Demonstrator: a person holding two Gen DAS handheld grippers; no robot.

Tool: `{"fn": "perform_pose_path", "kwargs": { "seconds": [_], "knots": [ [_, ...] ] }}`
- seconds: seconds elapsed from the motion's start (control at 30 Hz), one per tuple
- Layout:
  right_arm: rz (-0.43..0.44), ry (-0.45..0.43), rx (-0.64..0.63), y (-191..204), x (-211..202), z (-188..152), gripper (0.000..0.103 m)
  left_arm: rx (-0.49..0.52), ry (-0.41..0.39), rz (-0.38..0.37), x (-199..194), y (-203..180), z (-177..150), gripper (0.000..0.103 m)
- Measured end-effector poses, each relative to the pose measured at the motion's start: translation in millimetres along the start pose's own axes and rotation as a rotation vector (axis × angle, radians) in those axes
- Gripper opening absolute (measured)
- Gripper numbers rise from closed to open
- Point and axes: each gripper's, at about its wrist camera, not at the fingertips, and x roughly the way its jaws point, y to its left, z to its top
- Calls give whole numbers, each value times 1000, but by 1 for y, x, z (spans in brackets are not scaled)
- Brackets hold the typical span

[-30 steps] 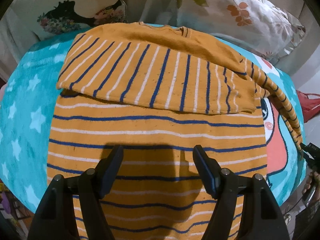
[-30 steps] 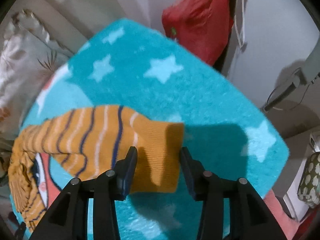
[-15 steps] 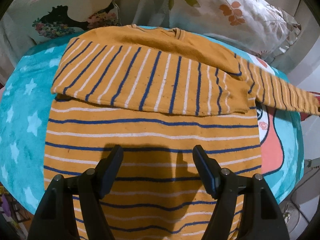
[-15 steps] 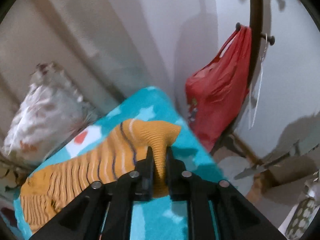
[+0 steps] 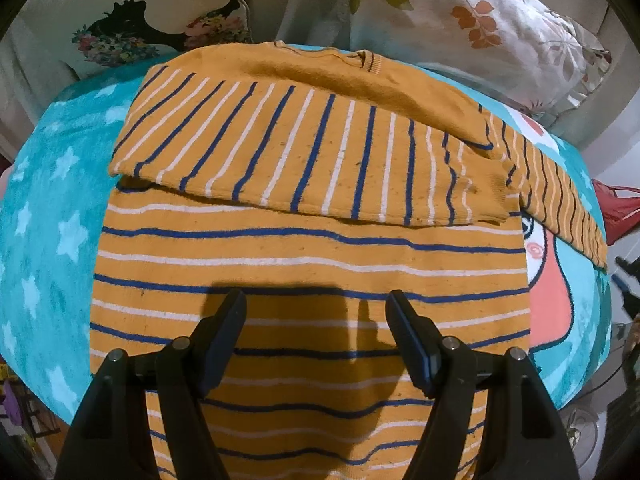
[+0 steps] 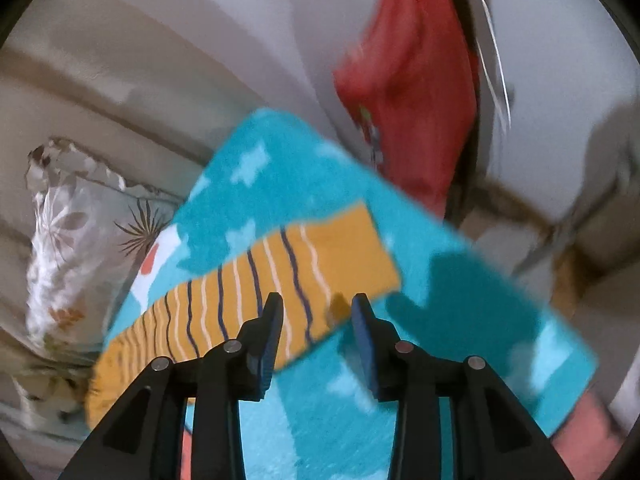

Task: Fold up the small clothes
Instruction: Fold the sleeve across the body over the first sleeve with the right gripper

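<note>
My orange striped sweater (image 5: 312, 264) lies flat on the teal star blanket (image 5: 52, 216) over the bed, its hem toward me. One sleeve is already folded across the chest; the other sleeve (image 6: 256, 292) stretches out flat over the blanket toward the side where the red bag (image 6: 408, 92) hangs.

My right claw (image 6: 318, 312) has just been opening. Its jaws stand apart above the sleeve's plain cuff end, nothing pinched between them, the cloth lying loose on the blanket beneath. The right-wrist view is smeared, so I judge this hand is in motion; whether the pads brush the fabric I cannot tell.

My left claw (image 5: 316, 312) hangs open over the lower body of the sweater, tilted steeply down, gripping nothing; its shadow falls on the stripes just ahead of the tips.

To do this step well, I should take the sleeve close to the cuff, at about 1 o'clock from my right claw's tips, pinching both layers so it does not twist. Then I would carry it low across the chest toward the folded sleeve, laying it parallel, stripes aligned. The left claw would do best pressing the sweater's body down so the knit does not drag along. Soft knit slips and bunches, so a slow, flat sweep suits it.
</note>
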Motion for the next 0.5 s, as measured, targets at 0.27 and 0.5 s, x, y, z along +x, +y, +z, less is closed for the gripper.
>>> {"fn": "perform_pose_path", "kwargs": {
  "seconds": [0.27, 0.5],
  "knots": [
    [-8, -4, 57, -1, 42, -8, 39, -39, -9, 29, -5, 14, -4, 71],
    [-130, -72, -111, 40, 40, 5, 6, -96, -24, 77, -18, 58, -15, 71]
  ]
}}
